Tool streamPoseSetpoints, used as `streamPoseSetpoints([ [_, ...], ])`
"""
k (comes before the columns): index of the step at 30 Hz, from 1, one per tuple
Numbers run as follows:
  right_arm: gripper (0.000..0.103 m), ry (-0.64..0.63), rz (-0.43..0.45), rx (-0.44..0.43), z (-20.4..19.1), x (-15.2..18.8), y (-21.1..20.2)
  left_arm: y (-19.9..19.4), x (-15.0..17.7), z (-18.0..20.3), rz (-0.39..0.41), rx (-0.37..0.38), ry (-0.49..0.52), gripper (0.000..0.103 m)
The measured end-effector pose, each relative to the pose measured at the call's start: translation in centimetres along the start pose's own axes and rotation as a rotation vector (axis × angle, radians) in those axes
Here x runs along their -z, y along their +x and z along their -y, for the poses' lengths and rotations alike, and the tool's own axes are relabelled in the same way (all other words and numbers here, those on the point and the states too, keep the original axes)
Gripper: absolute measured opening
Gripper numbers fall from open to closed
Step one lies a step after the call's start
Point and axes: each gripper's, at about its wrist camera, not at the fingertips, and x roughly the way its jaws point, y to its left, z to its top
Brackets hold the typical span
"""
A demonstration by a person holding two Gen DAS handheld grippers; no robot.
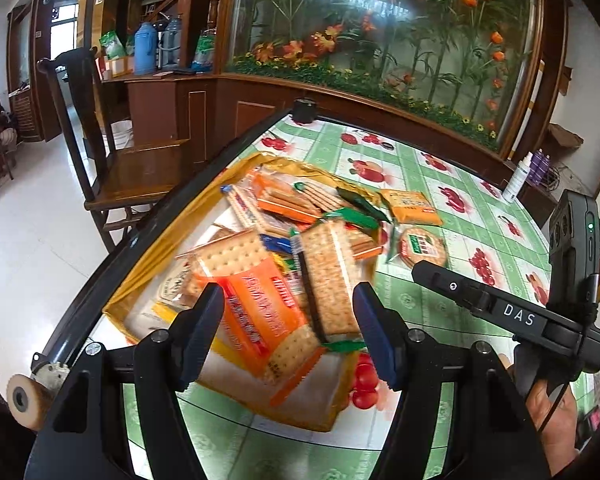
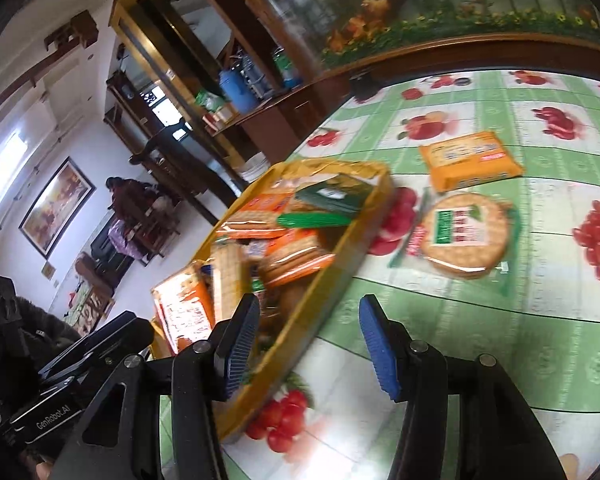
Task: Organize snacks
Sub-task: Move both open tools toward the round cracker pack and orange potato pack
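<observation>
You are mid-sort: most cracker packs lie heaped in the yellow tray [image 1: 140, 280], while two still sit out on the green fruit-print tablecloth [image 2: 480, 320]. Your left gripper [image 1: 288, 336] hangs over the heap with its jaws parted about halfway and nothing between the pads; an orange cracker pack [image 1: 256, 320] and a green-ended one [image 1: 332, 280] lie just beyond them. Your right gripper [image 2: 308, 344] is also empty, jaws apart, with the tray's near rim crossing just ahead of its left pad. The round cracker pack [image 2: 464, 236] and the orange rectangular pack [image 2: 470, 160] lie ahead and to the right of those jaws. Next, I judge, swing right, straddle the round pack and close.
</observation>
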Motion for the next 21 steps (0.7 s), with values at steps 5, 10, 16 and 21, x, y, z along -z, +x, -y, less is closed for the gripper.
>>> streamPoseSetpoints([
  [5,0.055,0.013,0.012,0.07,2.4,-0.3,-1.1,0.2,0.0,1.5,-0.002,0.022,0.017,0.066],
  [10,0.066,0.004,0.025,0.163,4.6,-1.1,-1.9,0.8,-0.2,2.9,-0.006,0.038,0.033,0.072],
  [16,0.096,-0.136,0.004,0.268,5.3,-3.2,-0.8,1.2,-0.2,3.6,-0.017,0.056,0.038,0.072],
  [21,0.102,-0.27,-0.055,0.327,5.3,-4.9,1.4,1.8,-0.4,3.7,-0.031,0.073,0.024,0.072],
])
